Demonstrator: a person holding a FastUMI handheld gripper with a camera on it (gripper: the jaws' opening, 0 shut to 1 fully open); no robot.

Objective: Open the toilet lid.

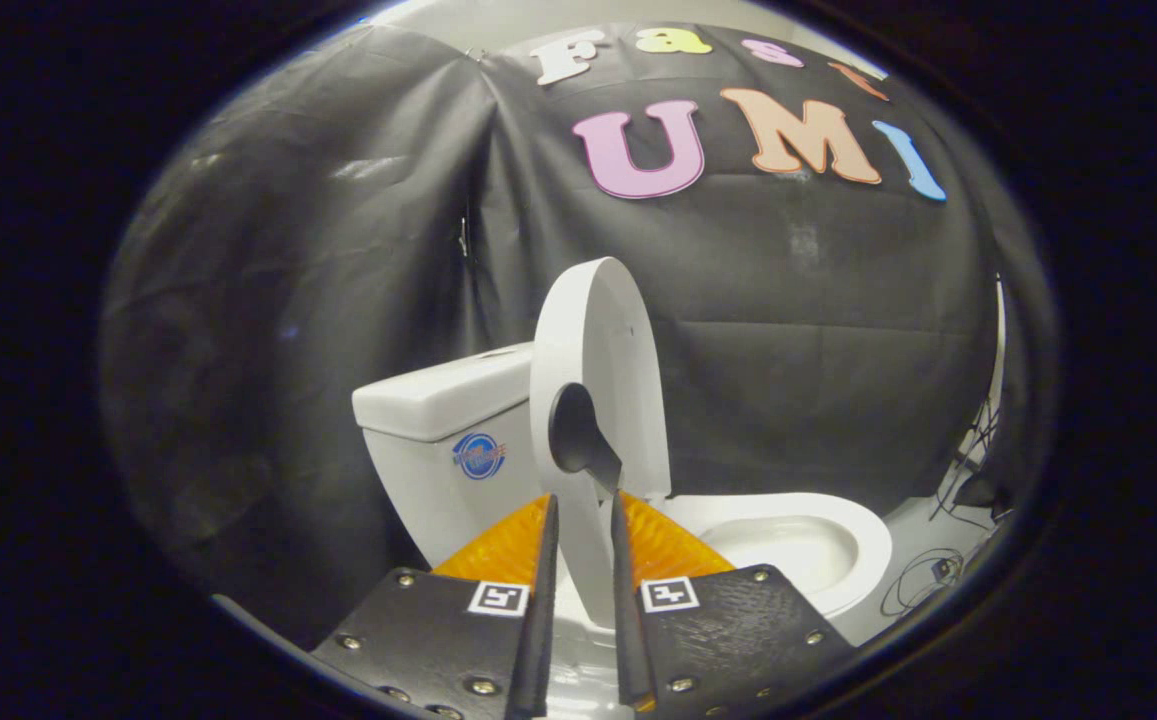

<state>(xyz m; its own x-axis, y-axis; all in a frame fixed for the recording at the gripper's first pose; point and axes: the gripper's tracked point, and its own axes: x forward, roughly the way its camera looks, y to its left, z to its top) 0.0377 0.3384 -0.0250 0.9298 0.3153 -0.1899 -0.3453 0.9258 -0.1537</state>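
Observation:
The white toilet lid (606, 345) stands raised, nearly upright, between the tank (435, 400) and the open bowl (873, 560). I see it almost edge-on, and a dark opening shows in its lower part. My gripper (583, 500) straddles the lid's lower edge, one finger on each side. The white edge fills the gap between the fingers, so the gripper is shut on it. The bowl lies beyond the fingers on the side away from the tank, with its inside uncovered.
The tank carries a round blue sticker (479, 455). Black cloth hangs close behind and beside the toilet. Loose cables (923, 585) lie on the pale floor past the bowl.

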